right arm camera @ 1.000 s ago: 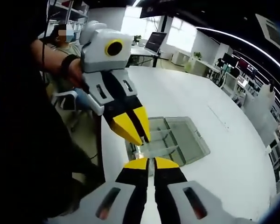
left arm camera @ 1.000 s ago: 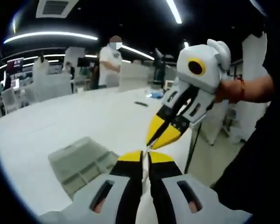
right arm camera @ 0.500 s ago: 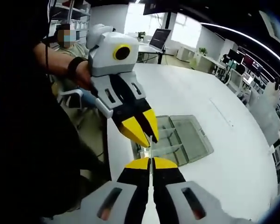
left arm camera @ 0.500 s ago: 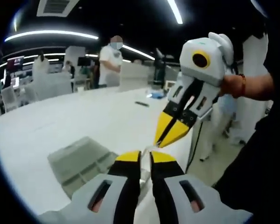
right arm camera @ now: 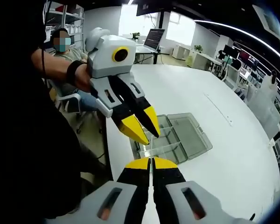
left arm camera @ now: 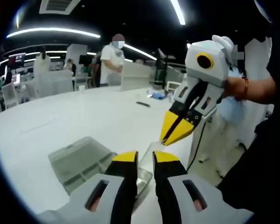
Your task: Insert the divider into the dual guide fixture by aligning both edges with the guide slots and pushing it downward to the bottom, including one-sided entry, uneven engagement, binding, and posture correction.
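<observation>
Over a white counter (left arm camera: pixel 60 121), the left tool (left arm camera: pixel 145 158) hangs with its yellow-tipped jaws narrowly parted, the clear divider (left arm camera: pixel 147 150) between them. The right tool (left arm camera: pixel 173 135) has its jaws pinched on the sheet's far edge. In the right gripper view, the divider (right arm camera: pixel 149 150) is above the transparent dual guide fixture (right arm camera: pixel 175 137), near the counter's edge.

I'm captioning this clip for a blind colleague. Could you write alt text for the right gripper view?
Two yellow-tipped tongs meet above a clear plastic tray on a white table: the right tongs, shut, rise from the bottom edge, and the left tongs, slightly open, reach in from the upper left, held by a person's hand. A thin clear divider sits between the tips.
</observation>
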`<state>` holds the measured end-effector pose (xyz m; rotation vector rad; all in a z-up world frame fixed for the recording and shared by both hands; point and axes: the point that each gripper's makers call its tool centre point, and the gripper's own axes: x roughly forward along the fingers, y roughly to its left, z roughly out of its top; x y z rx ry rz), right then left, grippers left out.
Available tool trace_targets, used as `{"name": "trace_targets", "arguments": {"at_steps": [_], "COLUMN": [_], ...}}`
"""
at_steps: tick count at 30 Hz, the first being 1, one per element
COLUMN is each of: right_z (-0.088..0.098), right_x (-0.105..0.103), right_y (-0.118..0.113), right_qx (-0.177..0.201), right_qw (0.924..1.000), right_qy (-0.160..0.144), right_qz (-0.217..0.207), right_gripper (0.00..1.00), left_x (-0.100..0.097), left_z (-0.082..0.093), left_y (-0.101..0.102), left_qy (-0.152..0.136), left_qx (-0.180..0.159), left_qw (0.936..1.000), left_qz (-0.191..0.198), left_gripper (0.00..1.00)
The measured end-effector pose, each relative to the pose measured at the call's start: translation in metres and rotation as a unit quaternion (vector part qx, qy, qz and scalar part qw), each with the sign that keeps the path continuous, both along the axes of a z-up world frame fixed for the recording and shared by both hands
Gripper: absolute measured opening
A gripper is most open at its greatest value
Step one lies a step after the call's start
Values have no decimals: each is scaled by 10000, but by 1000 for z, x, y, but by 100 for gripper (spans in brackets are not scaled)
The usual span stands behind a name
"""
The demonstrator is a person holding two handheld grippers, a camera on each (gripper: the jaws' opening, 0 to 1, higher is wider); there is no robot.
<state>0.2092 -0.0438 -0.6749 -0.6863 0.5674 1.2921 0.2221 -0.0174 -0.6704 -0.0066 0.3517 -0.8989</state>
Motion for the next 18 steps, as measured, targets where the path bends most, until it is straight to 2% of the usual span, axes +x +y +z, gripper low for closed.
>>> {"name": "trace_targets", "arguments": {"at_steps": [5,18], "right_z": [4,8], "right_x": [1,3], "right_y": [0,0], "right_qx": [91,137], "right_qw": [9997,9995], "right_qy": [138,117], "right_qz": [-161,-247], "right_gripper": [0,0], "left_x": [-3,-6], "left_z": [-2,0], "left_y": [2,11], "left_qy": [43,43], "left_qx": [0,3], "left_qw": [10000,9997], "left_qz": [59,220], "left_gripper": [13,19]}}
